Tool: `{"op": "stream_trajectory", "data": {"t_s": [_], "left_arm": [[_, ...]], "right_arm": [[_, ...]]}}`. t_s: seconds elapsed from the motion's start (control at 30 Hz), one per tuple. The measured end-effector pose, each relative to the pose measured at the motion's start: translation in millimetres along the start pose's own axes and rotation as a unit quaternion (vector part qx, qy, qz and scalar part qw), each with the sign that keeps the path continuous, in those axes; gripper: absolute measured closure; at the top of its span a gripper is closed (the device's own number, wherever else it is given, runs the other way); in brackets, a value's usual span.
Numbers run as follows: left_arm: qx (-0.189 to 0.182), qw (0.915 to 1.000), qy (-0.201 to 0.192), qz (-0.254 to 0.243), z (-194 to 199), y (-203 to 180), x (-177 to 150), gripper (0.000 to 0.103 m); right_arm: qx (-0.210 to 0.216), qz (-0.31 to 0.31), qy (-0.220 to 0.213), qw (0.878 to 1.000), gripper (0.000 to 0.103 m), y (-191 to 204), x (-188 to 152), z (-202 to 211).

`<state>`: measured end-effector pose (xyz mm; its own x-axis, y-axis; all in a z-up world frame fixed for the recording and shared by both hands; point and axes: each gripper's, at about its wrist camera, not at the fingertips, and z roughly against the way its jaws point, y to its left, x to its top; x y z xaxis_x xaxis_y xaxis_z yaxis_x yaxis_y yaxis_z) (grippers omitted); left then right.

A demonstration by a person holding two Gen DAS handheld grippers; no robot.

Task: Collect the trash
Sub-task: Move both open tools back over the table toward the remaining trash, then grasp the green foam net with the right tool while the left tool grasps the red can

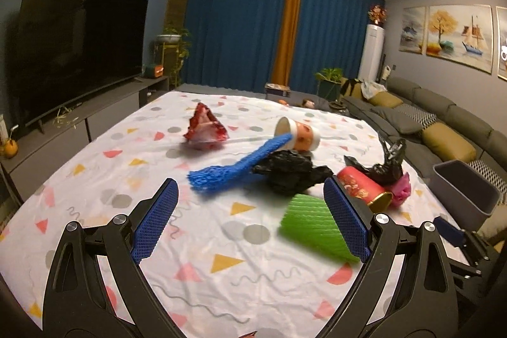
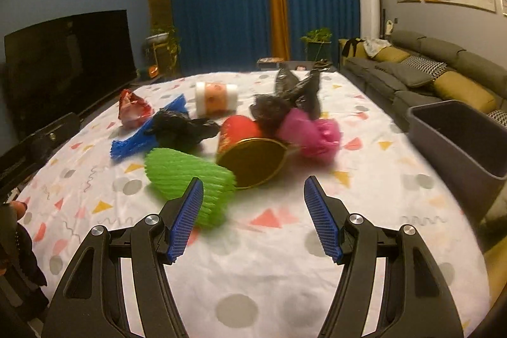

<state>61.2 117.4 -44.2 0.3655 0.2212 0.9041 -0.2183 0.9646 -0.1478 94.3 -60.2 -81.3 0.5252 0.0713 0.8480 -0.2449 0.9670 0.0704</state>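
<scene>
A: Left hand-held gripper?
B: Jaws spread wide, nothing between them, hovering above the tabletop with the patterned white cloth.

A: Right hand-held gripper?
B: Also released, empty, above the same cloth. Blue pads visible.

A: Trash positions, use the red tin can as landmark.
B: Can lies on its side, gold open end toward the right wrist camera. Green foam net just left of it and nearer the camera, touching the can's rim in that view. Crumpled black bag left of the can, lying over the blue foam net. Pink plastic bag touching the can on its right. Second black bag behind the can and the pink bag.

A: Further back?
B: Paper cup on its side behind the can, apart from it. Red crumpled wrapper far left of the can, beyond the blue net.

A: Bin?
B: Grey trash bin well right of the can, off the tabletop's right edge; inside not readable.

A: Sharpness?
B: Motion blur on both views, labels unreadable.
</scene>
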Motion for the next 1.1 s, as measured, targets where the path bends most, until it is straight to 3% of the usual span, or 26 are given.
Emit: {"op": "stream_trajectory", "data": {"t_s": [0.37,0.43,0.6,0.7,0.8,1.1], "left_arm": [[0.003,1.0,0.002,0.009,-9.5,15.4,2.5,0.012],[0.003,0.9999,0.003,0.01,-11.4,16.6,2.6,0.012],[0.003,0.9999,0.006,0.009,-14.4,16.9,2.0,0.012],[0.002,0.9999,0.009,0.008,-16.6,16.4,1.6,0.012],[0.003,0.9999,0.012,0.008,-18.0,15.5,1.2,0.012],[0.0,0.9999,0.017,0.002,-20.3,9.7,-1.3,0.012]], "right_arm": [[0.025,0.006,0.057,0.998,0.042,17.5,10.8,-45.7],[0.035,0.007,0.072,0.997,0.046,18.5,11.3,-52.4],[0.062,0.011,0.093,0.994,0.071,22.2,10.7,-61.7],[0.077,0.022,0.097,0.992,0.089,26.4,9.2,-61.0],[0.09,0.034,0.091,0.991,0.096,29.7,7.6,-55.6],[0.088,0.03,0.049,0.994,0.098,17.9,8.2,-19.3]]}}
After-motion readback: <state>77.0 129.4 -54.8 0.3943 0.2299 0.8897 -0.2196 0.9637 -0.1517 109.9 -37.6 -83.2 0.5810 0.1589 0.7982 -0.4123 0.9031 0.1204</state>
